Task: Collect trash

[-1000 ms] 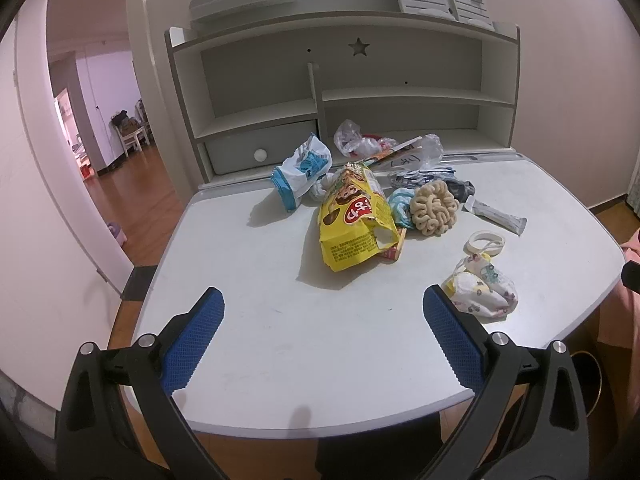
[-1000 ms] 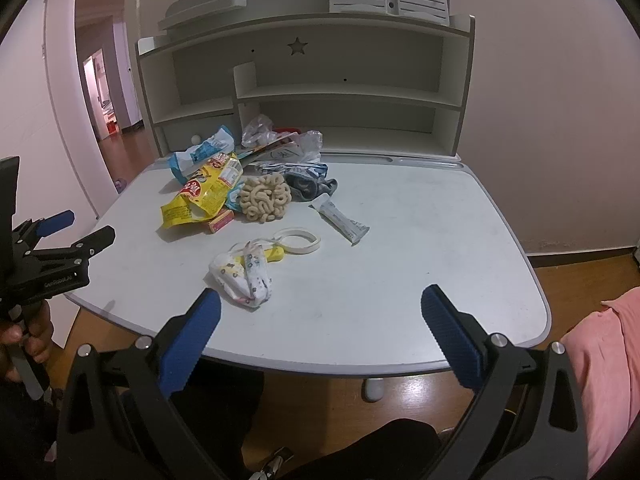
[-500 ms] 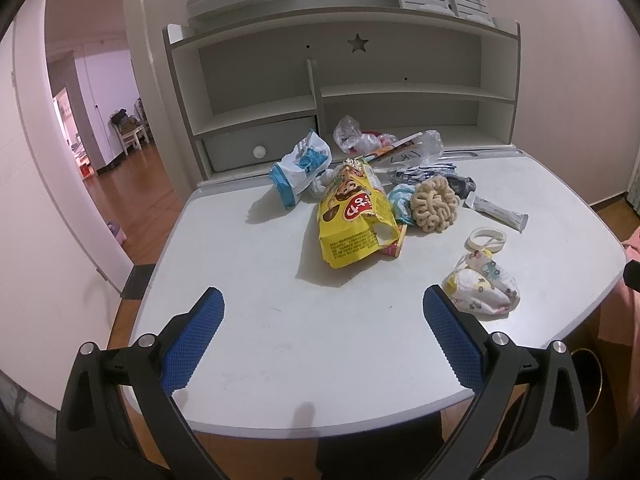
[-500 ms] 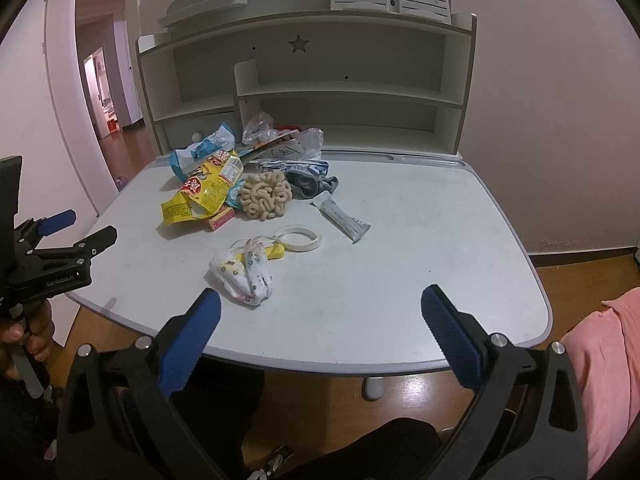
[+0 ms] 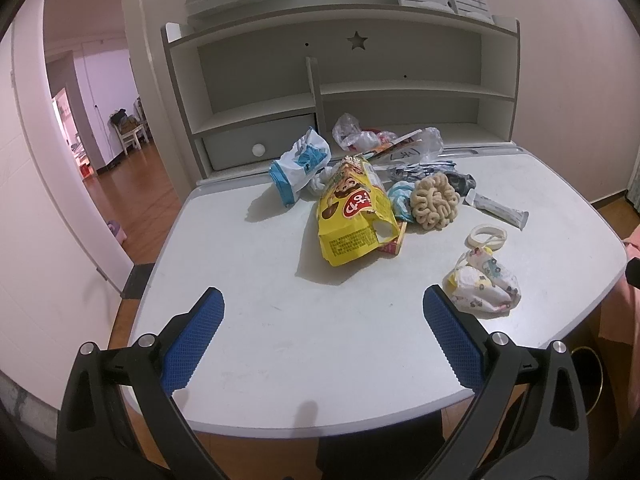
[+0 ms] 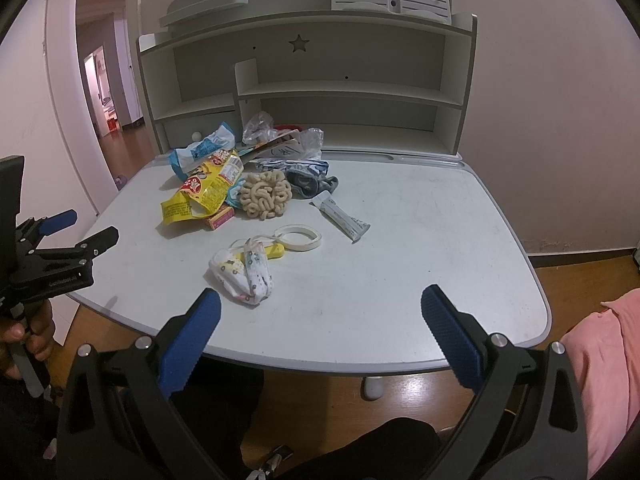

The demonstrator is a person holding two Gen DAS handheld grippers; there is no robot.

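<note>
Trash lies heaped on a white desk (image 5: 256, 280): a yellow snack bag (image 5: 354, 216) (image 6: 202, 194), a blue-and-white wrapper (image 5: 298, 164) (image 6: 200, 150), a beige coiled snack ring (image 5: 434, 200) (image 6: 264, 194), a grey tube packet (image 5: 498, 210) (image 6: 342, 216), a tape ring (image 5: 488, 236) (image 6: 298, 236) and a crumpled patterned mask (image 5: 482, 284) (image 6: 242, 270). My left gripper (image 5: 320, 340) hovers open over the desk's near edge, well short of the heap. My right gripper (image 6: 320, 344) is open above the desk's front edge, the mask just beyond its left finger. The left gripper (image 6: 68, 236) also shows from the side.
A shelf unit (image 5: 340, 80) with a knobbed drawer (image 5: 260, 148) stands at the desk's back. Clear plastic bags (image 5: 360, 136) and a dark cloth (image 6: 310, 182) lie by it. A bin rim (image 5: 586, 376) sits on the floor at right. A doorway (image 5: 100, 120) opens at left.
Both views have shifted very slightly; the trash appears a touch lower and closer in the right wrist view. Both grippers stay open and nothing has been touched.
</note>
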